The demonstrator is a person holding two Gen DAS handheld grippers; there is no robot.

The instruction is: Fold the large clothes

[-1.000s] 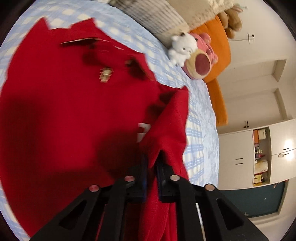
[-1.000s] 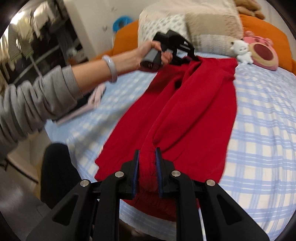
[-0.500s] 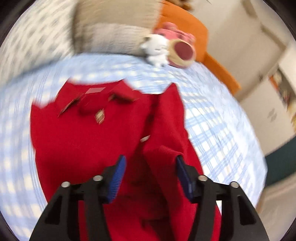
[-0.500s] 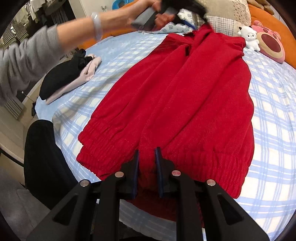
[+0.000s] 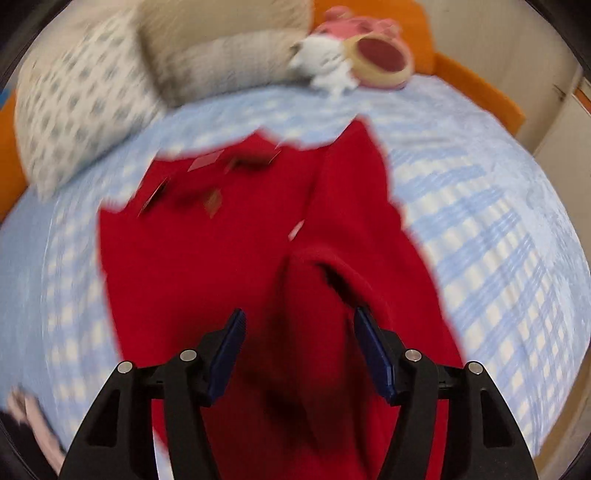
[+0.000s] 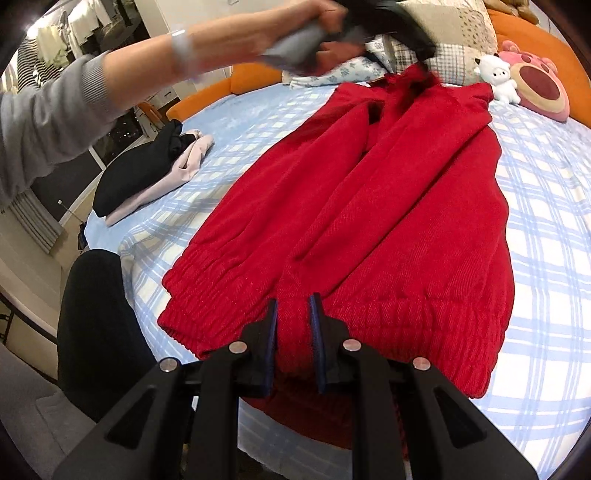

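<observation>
Right gripper (image 6: 293, 325): the jaws are clamped on a pinch of the ribbed hem of the red jacket (image 6: 388, 192), at the near edge of the bed (image 6: 546, 236). The cloth fills the gap between the blue pads completely.

Left gripper (image 5: 299, 350): the jaws are opening and stand well apart. A raised fold of the jacket lies between them, but neither pad presses on it. In the right wrist view this gripper sits in the person's left hand (image 6: 325, 33), above the collar end of the jacket.

Jacket position: it lies lengthwise on the bed, collar toward the pillows (image 5: 147, 74), hem toward the near edge. One side panel is folded over the middle, and a ridge of cloth stands up along it.

Risks, as judged from this state:
- The released fold may spring back or slump sideways, because thick cloth holds a crease poorly.
- A pull by the right gripper while the collar end is free may drag the whole jacket toward the bed edge.
- The hem already overhangs the edge, so its weight may draw more cloth off.

Surface: a soft sheet in blue and white checks, which gives no firm backing for pressing a crease.

Surroundings: two plush toys (image 6: 524, 85) lie beside the pillows against an orange bed frame (image 5: 476, 88). A pile of dark and pink clothes (image 6: 147, 173) rests on the bed, apart from the jacket.
</observation>
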